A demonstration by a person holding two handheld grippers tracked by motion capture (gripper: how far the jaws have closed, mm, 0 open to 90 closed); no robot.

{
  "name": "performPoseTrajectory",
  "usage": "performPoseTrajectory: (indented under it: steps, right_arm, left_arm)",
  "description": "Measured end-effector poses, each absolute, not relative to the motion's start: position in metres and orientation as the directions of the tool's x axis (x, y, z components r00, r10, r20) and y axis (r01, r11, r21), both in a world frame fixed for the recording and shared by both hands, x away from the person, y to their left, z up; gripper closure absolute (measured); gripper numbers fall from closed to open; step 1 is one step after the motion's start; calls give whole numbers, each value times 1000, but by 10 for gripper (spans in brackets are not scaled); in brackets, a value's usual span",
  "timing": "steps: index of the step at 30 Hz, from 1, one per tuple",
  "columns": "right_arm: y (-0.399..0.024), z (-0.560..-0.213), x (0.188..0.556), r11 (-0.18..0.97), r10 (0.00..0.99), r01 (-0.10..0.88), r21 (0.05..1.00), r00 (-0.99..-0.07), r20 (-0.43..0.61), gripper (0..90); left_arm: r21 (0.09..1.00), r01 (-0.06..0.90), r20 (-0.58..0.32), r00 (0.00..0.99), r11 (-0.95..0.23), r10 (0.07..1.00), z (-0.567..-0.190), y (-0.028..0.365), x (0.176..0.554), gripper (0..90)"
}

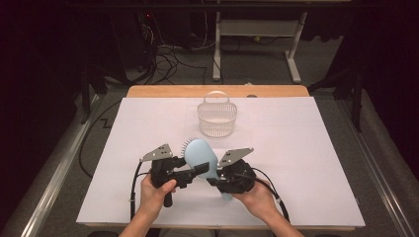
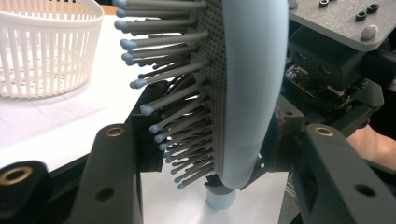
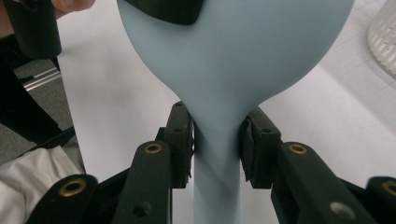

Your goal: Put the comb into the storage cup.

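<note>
Now the left claw (image 1: 197,171) pinches the blue brush (image 1: 201,157) while the right claw (image 1: 213,180) hugs its handle loosely, so it could slip and fall.

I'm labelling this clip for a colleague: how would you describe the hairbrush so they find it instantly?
On the white table sheet, look at the near edge, between the person's two black grippers. The hairbrush is the pale blue paddle held there, grey bristles on one face, well in front of the white slatted basket.
</note>
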State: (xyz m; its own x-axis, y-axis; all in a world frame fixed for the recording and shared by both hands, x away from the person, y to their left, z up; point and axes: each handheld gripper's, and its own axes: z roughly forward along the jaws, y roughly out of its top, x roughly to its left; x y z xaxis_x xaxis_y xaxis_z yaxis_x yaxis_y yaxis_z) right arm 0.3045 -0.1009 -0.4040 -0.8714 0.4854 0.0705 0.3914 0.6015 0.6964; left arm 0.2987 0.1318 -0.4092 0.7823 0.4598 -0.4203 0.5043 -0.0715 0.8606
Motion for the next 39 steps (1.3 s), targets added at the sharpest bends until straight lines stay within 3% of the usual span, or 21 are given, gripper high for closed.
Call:
performPoseTrajectory:
  steps: [23, 39]
  right_arm:
    - [-105, -403, 302, 572, 486, 372, 731, -872, 64, 479]
    - [-117, -402, 302, 537, 503, 367, 760, -862, 61, 452]
  left_arm:
    - [870, 490, -407, 770, -47, 491, -407, 138, 299, 511]
    - [877, 479, -399, 766, -32, 505, -404, 144, 299, 511]
